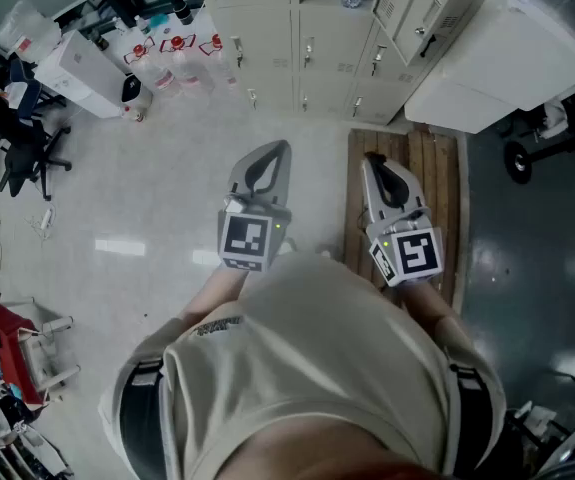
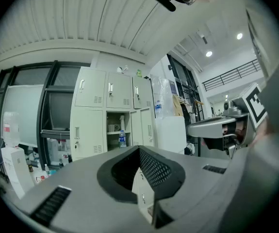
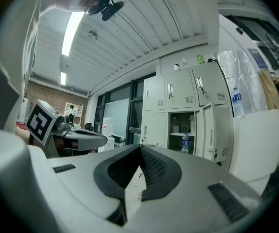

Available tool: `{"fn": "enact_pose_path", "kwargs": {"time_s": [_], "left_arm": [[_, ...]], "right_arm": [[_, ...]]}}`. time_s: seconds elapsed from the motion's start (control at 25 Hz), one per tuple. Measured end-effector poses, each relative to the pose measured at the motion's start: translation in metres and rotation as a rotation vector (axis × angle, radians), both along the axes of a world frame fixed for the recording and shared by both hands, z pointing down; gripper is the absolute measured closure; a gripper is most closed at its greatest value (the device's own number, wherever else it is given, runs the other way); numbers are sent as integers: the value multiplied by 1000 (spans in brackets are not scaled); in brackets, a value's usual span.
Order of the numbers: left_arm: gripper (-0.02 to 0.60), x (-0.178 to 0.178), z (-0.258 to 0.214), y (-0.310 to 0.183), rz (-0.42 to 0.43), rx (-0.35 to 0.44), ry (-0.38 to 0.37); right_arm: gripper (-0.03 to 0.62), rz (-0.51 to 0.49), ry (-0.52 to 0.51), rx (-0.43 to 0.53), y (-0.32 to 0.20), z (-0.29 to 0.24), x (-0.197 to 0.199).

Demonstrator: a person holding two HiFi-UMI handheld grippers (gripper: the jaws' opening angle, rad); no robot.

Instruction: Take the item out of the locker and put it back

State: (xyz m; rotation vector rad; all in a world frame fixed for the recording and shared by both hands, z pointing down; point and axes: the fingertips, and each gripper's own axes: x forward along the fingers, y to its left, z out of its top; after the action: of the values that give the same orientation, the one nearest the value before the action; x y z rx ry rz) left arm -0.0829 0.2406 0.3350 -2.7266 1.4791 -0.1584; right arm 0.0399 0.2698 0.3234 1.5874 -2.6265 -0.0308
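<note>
Currently we stand well back from the lockers (image 1: 267,28); the bottle (image 2: 122,139) is upright inside the one open compartment, far ahead. Left gripper (image 2: 139,150) and right gripper (image 3: 139,150) are both level, jaws together on nothing. Risks as we judge them:
- Arriving with jaws unopened would likely shove the bottle over or deeper in.
- The open door (image 3: 208,130) hangs at the compartment's right and narrows the entry; the right gripper could clip it.
- The wooden pallet (image 1: 437,168) on the floor at right is a probable trip point on approach; we'd go in from the left.
</note>
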Motion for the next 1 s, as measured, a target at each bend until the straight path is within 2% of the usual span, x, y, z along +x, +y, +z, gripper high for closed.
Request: {"fn": "enact_pose_path", "kwargs": {"time_s": [0.24,1.0], "left_arm": [[568,5,-1,-2,0,-8,24],[568,37,13,-12,-12,-32,-13]], "right_arm": [[592,-5,7,2,-5,0,2],[591,-17,-41,-19,-13,11,40]]}}
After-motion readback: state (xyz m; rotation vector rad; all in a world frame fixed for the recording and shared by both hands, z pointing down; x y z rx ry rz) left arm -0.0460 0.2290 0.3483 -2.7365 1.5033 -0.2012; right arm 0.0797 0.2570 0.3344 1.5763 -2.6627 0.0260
